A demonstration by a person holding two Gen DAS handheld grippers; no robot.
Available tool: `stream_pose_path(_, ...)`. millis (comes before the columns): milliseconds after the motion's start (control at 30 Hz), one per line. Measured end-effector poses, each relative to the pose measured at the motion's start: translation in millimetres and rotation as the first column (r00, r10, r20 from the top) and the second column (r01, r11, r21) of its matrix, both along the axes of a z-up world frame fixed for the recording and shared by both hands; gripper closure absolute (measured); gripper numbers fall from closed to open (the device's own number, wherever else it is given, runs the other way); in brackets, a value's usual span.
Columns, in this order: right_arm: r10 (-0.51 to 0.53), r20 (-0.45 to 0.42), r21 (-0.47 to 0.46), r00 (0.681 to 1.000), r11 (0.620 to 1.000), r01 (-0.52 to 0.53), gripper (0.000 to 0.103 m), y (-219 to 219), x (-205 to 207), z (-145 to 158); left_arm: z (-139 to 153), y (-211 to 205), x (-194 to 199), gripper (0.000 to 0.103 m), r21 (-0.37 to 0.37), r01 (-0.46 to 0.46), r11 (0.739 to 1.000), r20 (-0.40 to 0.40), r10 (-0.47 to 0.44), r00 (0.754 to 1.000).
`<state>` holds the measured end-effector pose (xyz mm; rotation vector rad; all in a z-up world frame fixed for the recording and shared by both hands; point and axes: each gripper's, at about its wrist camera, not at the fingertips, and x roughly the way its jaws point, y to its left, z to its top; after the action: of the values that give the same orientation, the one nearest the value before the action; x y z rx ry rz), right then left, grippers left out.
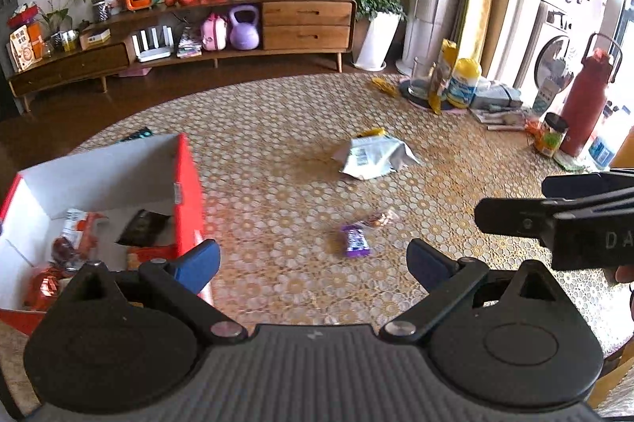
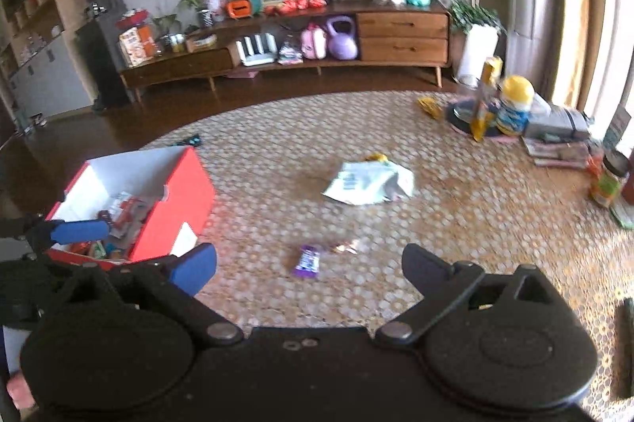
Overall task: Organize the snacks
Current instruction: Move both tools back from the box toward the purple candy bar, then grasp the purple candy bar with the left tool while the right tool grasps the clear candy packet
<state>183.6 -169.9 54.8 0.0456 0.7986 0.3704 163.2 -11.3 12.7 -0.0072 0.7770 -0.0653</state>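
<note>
A red box (image 1: 189,184) with a white inside stands on the table at the left and holds several snack packs; it also shows in the right wrist view (image 2: 174,208). A purple candy (image 1: 355,241) and a small clear-wrapped candy (image 1: 379,218) lie on the cloth, just ahead of both grippers. A white pouch (image 1: 374,156) lies farther back. My left gripper (image 1: 313,265) is open and empty, its left finger at the box's near corner. My right gripper (image 2: 309,269) is open and empty, above the cloth, with the purple candy (image 2: 307,260) between its fingertips.
The patterned tablecloth (image 1: 277,176) covers a round table. At the far right stand a red bottle (image 1: 582,105), a jar (image 1: 551,134), a wipes tub (image 1: 463,83), a yellow bag and books. A wooden sideboard (image 1: 305,25) stands behind the table.
</note>
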Motion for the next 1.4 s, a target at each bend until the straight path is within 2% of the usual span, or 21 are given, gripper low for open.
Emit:
stream_pose_path(100, -0.016, -0.03, 0.003, 0.999, 1.0, 0.017, 0.012, -8, 10, -12, -15, -12, 11, 0.002, 0.011, 0.002, 1.0, -0.021, -0.002, 1.0)
stream_pose_path(167, -0.018, -0.049, 0.004, 0.999, 1.0, 0.018, 0.021, -11, 17, -19, -24, -16, 18, 0.002, 0.011, 0.003, 1.0, -0.031, -0.002, 1.0)
stream_pose_path(633, -0.051, -0.152, -0.021, 0.987, 0.999, 0.048, 0.024, -15, 96, -65, -87, -20, 86, 0.002, -0.031, -0.065, 0.997, -0.154, 0.06, 0.986)
stream_pose_path(800, -0.081, -0.222, -0.019, 0.972, 0.997, 0.078, 0.033, -2, 117, -86, -104, -26, 98, 0.002, -0.019, -0.065, 0.998, -0.149, 0.062, 0.987)
stream_pose_path(867, -0.094, -0.268, -0.004, 0.959, 0.995, 0.096, 0.041, 2, 123, -96, -111, -27, 100, 0.003, -0.024, -0.063, 0.998, -0.149, 0.058, 0.987)
stream_pose_path(967, -0.114, -0.327, 0.023, 0.938, 0.991, 0.129, 0.046, 5, 130, -107, -118, -28, 103, 0.004, -0.03, -0.06, 0.998, -0.145, 0.055, 0.988)
stream_pose_path(1100, -0.135, -0.382, 0.067, 0.914, 0.983, 0.173, 0.056, 8, 138, -117, -123, -29, 108, 0.014, -0.045, -0.048, 0.998, -0.147, 0.041, 0.988)
stream_pose_path(1167, -0.148, -0.412, 0.082, 0.899, 0.977, 0.199, 0.064, 9, 142, -122, -124, -29, 110, 0.02, -0.045, -0.045, 0.998, -0.14, 0.039, 0.989)
stream_pose_path(1267, -0.154, -0.451, 0.107, 0.879, 0.968, 0.225, 0.068, 11, 147, -129, -126, -31, 113, 0.031, -0.049, -0.03, 0.998, -0.141, 0.023, 0.99)
stream_pose_path(1400, -0.159, -0.468, 0.108, 0.869, 0.966, 0.235, 0.07, 19, 154, -133, -131, -33, 115, 0.037, -0.053, -0.013, 0.999, -0.144, 0.005, 0.99)
